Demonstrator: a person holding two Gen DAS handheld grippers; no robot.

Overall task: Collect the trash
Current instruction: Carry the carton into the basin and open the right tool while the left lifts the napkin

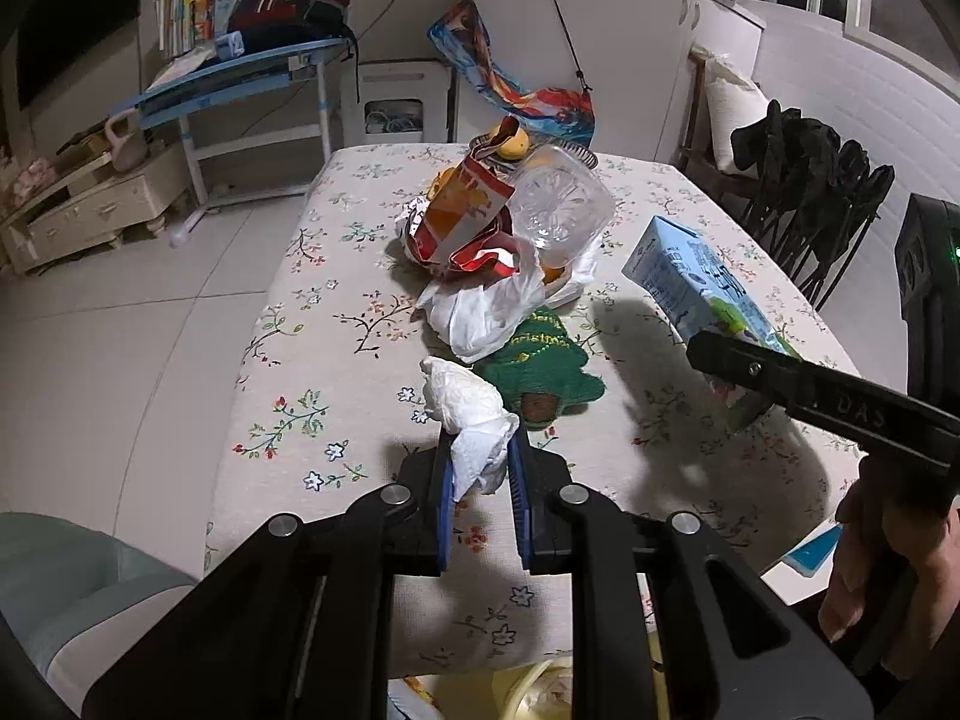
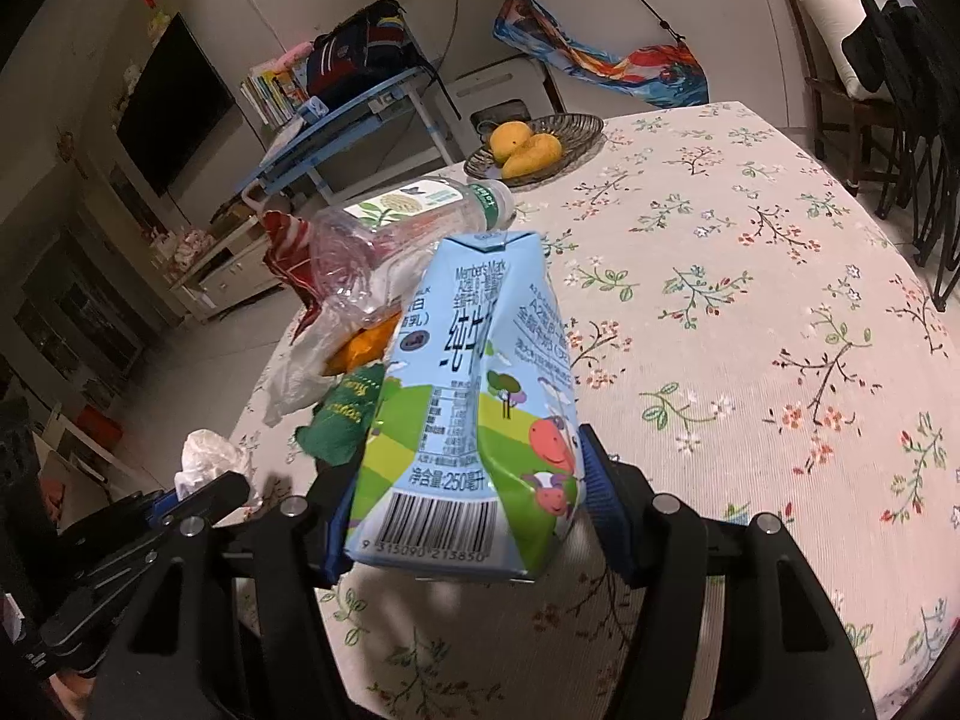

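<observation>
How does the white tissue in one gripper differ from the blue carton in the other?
The tissue is white, soft and crumpled; the milk carton is blue, printed and boxy. The tissue is pinched narrowly in the left gripper, the carton spans the right gripper widely. Both are held above the table.

Tiled floor [image 1: 120,312], blue desk [image 1: 240,75], white cabinets [image 1: 630,30], dim light.

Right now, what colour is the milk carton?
Light blue milk carton with green meadow, clearest in right wrist view.
</observation>
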